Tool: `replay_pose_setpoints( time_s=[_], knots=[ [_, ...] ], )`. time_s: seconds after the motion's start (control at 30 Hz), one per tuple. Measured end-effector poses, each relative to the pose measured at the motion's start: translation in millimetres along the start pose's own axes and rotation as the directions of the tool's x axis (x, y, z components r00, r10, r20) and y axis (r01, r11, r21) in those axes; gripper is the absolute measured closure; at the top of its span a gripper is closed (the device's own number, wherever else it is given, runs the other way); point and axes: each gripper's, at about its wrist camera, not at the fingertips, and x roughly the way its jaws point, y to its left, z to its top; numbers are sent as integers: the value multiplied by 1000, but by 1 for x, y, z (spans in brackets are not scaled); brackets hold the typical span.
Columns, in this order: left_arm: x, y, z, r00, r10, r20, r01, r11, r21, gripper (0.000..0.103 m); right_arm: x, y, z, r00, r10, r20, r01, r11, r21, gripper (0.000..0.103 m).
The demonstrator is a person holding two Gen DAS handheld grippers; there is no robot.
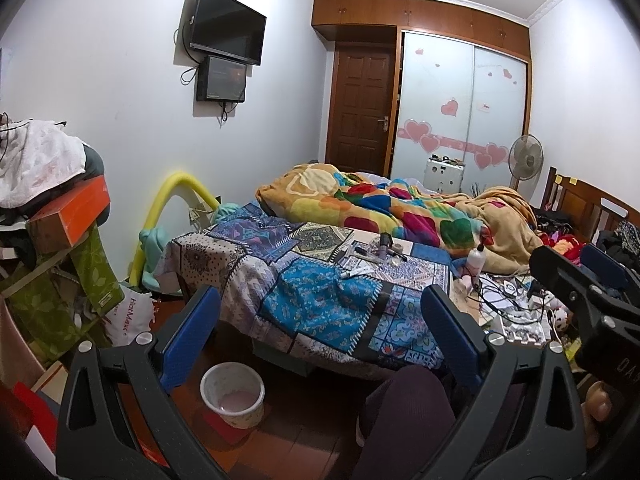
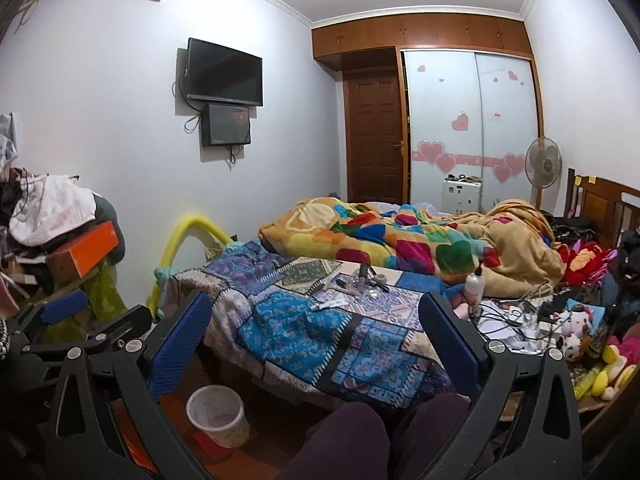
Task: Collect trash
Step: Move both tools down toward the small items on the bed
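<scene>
The left gripper (image 1: 320, 320) is standing wide apart, its blue fingers (image 1: 192, 336) holding nothing and touching nothing. The right gripper (image 2: 316, 328) is spread just as wide and is also carrying nothing; in the left wrist view it is showing at the right edge, just beside the left one. Both are hovering above the person's knees (image 2: 360, 440), which are clad in dark purple, and are pointing toward the bed (image 1: 320, 292).

Below and to the left of both grippers, a small pale bin (image 1: 233, 394) is sitting upright on the wooden floor just beside the bed's near corner. Its inside is looking bare apart from a pinkish bottom.

Farther out, between the fingers, small items (image 1: 372, 256) are lying scattered on the patchwork bedspread: what they are is hard to tell, though some look like tubes and scraps. A white bottle (image 1: 476, 258) is standing upright to their right, near a tangle of cables (image 1: 508, 300). Beyond them a colourful blanket (image 1: 380, 204) is lying bunched across the bed.
</scene>
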Motion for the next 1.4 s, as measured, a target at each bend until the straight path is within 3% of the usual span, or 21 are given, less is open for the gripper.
replay_pose_setpoints(
  time_s=[0.4, 0.73, 0.9, 1.17, 1.27, 1.4],
  knots=[
    [85, -9, 29, 1000, -24, -12, 23, 998, -51, 2, 85, -50, 16, 990, -136, -32, 137, 991, 4, 0],
    [209, -32, 38, 992, -43, -115, 33, 995, -91, 2, 178, -96, 14, 965, -219, -144, 222, 975, 3, 0],
    [288, -44, 29, 984, -16, -176, 4, 998, -66, 2, 233, -118, -2, 953, -209, -220, 212, 977, -11, 0],
    [414, -56, -3, 945, 10, -326, -33, 997, -66, 2, 313, -145, -28, 937, -161, -309, 147, 987, -66, 0],
    [451, -64, -14, 932, 27, -362, -38, 999, -22, 2, 345, -155, -38, 926, -106, -362, 89, 994, -64, 0],
    [493, -70, -26, 908, 4, -420, -6, 1000, -5, 2, 383, -171, -46, 903, 25, -429, -12, 999, 33, 0]
  ],
)
